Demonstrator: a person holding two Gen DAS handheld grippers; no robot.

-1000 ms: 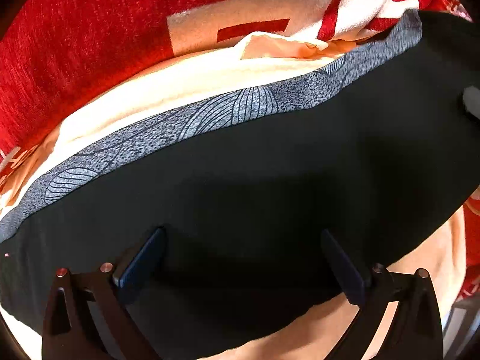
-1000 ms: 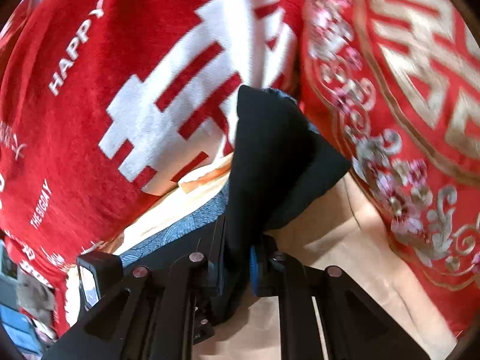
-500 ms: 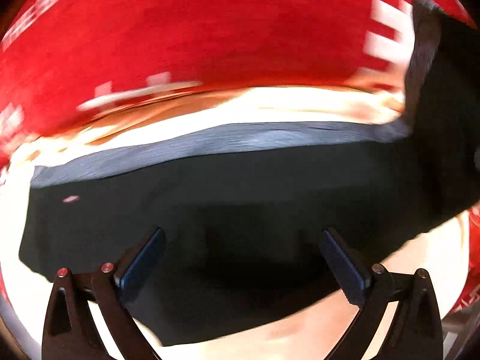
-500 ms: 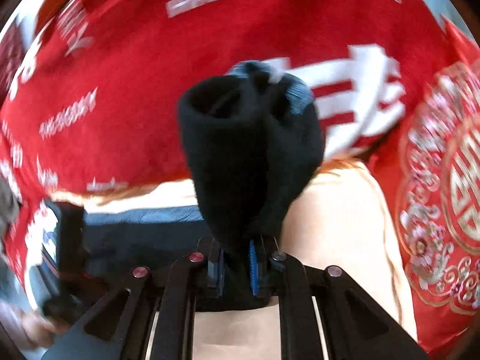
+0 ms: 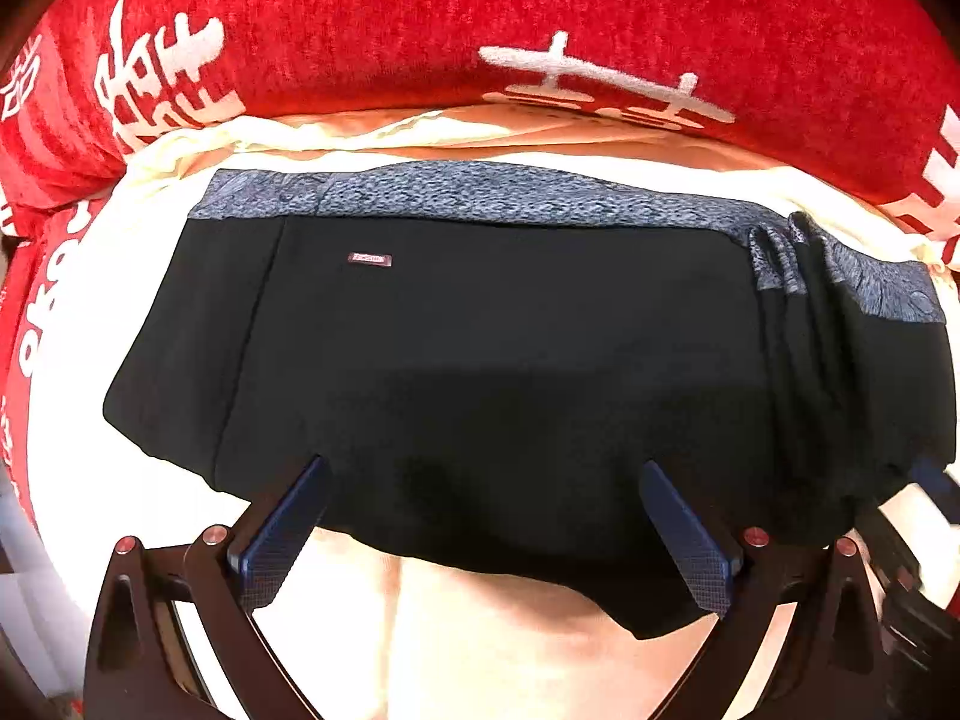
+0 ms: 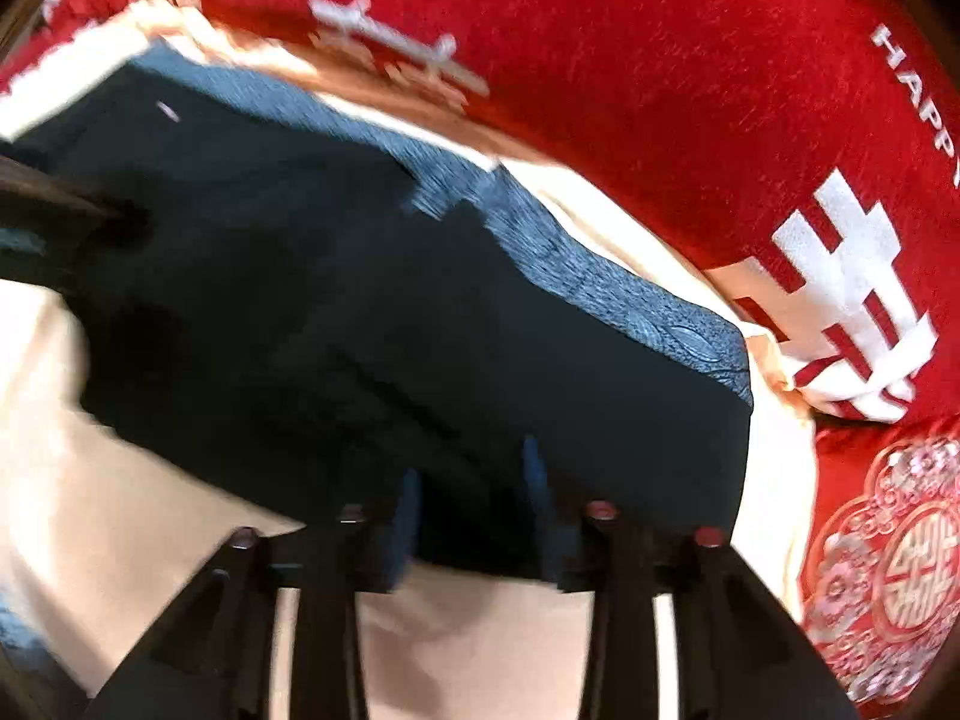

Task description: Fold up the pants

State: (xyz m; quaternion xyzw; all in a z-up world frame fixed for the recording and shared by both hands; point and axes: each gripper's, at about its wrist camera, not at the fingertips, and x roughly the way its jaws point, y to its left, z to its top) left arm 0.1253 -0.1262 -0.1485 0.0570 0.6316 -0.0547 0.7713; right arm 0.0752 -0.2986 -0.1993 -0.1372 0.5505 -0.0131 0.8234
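Observation:
The black pants [image 5: 480, 330] lie on a cream sheet [image 5: 480, 648], their grey patterned waistband [image 5: 480, 192] along the far edge. A small label [image 5: 370, 260] shows near the left end. A folded-over layer with creases [image 5: 840, 360] rests on the right end. My left gripper [image 5: 483, 465] hovers open over the near edge, nothing between its fingers. In the right wrist view the pants [image 6: 360, 270] fill the middle. My right gripper [image 6: 471, 468] is at the near edge with its jaws opening. Black cloth lies in the gap, and the pads stand apart from it.
A red blanket with white characters [image 5: 480, 12] is piled along the far side. An embroidered red pillow [image 6: 888, 570] sits at the right. Bare cream sheet [image 6: 150, 450] lies in front of the pants. The other gripper [image 6: 48, 204] shows at the left edge.
The right gripper swung the bunched pant end across, laid it over the rest, and its jaws parted. The left gripper slid toward the label end, still open.

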